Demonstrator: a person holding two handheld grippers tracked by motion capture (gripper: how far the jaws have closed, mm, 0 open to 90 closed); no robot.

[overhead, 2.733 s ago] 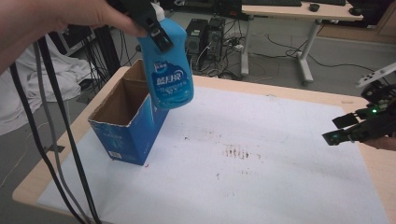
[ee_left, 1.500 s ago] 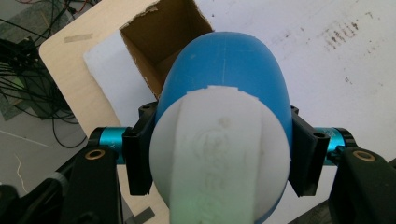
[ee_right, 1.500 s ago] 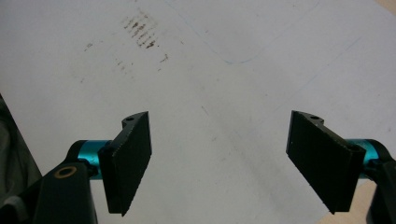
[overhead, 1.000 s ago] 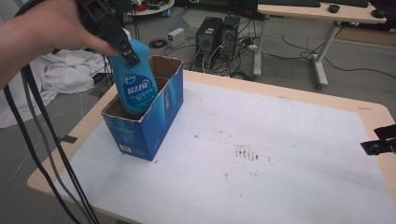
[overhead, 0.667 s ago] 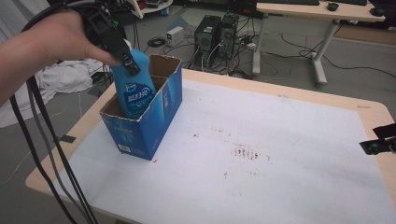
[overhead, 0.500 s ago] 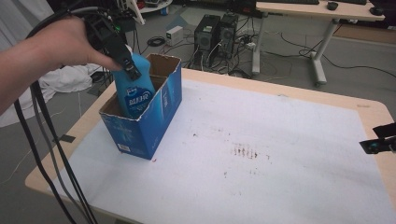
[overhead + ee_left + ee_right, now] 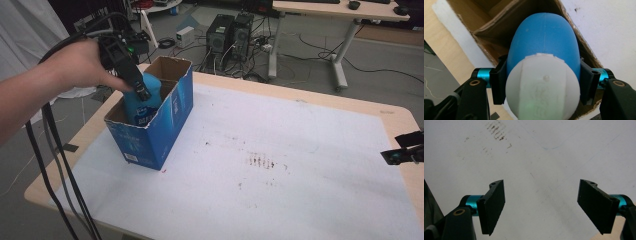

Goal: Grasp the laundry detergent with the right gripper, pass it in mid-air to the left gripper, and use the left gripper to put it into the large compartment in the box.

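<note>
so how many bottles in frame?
1: the blue bottle, clamped in the left tool, partly down inside the open cardboard box. Anything deeper in the box would be hidden.

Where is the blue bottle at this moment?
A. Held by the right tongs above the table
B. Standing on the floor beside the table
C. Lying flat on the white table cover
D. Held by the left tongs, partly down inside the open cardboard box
D: the left tongs clamp the blue bottle near its white cap, its lower part inside the cardboard box.
</note>
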